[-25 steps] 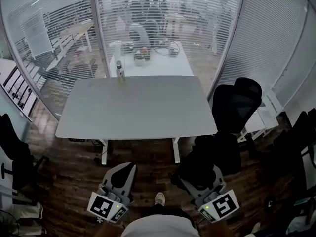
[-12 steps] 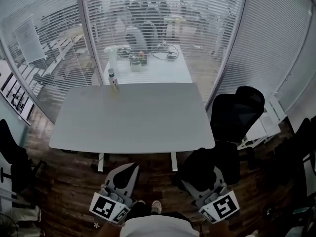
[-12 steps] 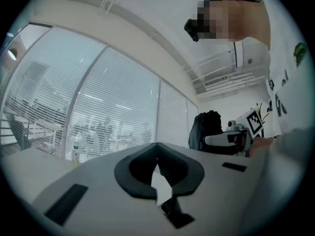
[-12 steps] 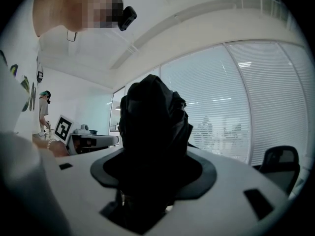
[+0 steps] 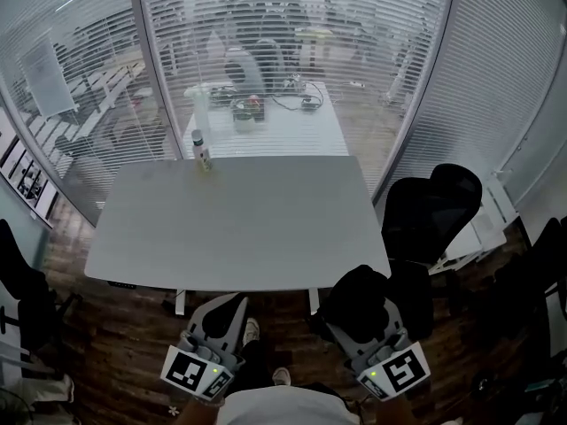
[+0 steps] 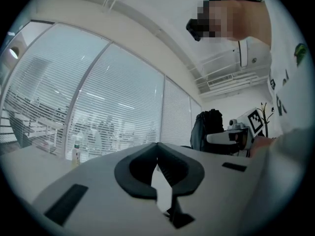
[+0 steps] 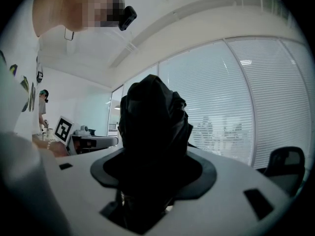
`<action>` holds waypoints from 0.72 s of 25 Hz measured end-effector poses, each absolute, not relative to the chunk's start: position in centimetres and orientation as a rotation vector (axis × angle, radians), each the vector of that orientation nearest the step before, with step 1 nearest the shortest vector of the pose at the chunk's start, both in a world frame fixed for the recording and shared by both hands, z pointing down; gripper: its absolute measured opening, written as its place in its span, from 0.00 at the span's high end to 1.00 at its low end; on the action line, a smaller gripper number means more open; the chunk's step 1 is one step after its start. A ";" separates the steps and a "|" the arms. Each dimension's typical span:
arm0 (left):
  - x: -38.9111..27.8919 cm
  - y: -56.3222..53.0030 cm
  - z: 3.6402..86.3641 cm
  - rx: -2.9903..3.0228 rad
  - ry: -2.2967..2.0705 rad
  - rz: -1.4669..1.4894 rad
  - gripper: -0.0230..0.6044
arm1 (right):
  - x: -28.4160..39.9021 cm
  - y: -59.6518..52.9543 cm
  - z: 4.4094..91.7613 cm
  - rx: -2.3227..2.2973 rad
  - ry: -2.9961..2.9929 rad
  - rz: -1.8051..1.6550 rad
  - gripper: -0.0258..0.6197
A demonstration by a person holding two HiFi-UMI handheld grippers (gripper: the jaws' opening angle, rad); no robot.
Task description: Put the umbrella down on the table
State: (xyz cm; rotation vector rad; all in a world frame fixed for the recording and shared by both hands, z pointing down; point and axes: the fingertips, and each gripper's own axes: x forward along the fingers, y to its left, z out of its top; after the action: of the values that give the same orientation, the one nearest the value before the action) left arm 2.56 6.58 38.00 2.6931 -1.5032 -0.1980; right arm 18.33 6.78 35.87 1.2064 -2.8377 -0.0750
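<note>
A black folded umbrella (image 5: 358,294) stands bunched between the jaws of my right gripper (image 5: 365,315) at the lower right of the head view; the gripper is shut on it. In the right gripper view the umbrella (image 7: 154,126) fills the middle and hides the fingertips of the right gripper (image 7: 154,157). My left gripper (image 5: 234,303) is at the lower left, shut, its tips meeting with nothing between them; the left gripper (image 6: 157,144) shows the same in its own view. Both sit just short of the front edge of the white table (image 5: 239,228).
A small bottle (image 5: 202,151) stands at the table's far left corner. A black office chair (image 5: 431,209) is at the table's right end. Glass walls with blinds close the far side, with another white desk (image 5: 292,129) behind them. Dark wood floor lies below.
The table's front edge has come closer to both grippers as the person walked toward it. The grippers keep their places in the view, the umbrella still held.
</note>
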 end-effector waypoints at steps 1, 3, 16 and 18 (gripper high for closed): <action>2.3 6.0 38.2 2.690 -1.503 -0.197 0.94 | 18.1 6.2 35.9 1.205 -2.837 -0.077 0.56; 1.6 4.6 38.4 2.686 -1.503 -0.197 0.94 | 17.3 4.9 36.0 1.199 -2.835 -0.080 0.56; -5.7 -7.5 36.5 2.682 -1.484 -0.204 0.94 | 9.9 -7.0 33.6 1.192 -2.828 -0.099 0.56; -7.3 -9.8 37.0 2.691 -1.473 -0.211 0.94 | 8.3 -9.3 34.1 1.202 -2.821 -0.102 0.56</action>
State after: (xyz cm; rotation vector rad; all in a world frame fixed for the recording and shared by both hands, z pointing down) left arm -7.28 -9.84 36.98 2.6905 -1.4728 -0.2111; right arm 8.30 -9.34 34.14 1.2024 -2.8210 -0.1019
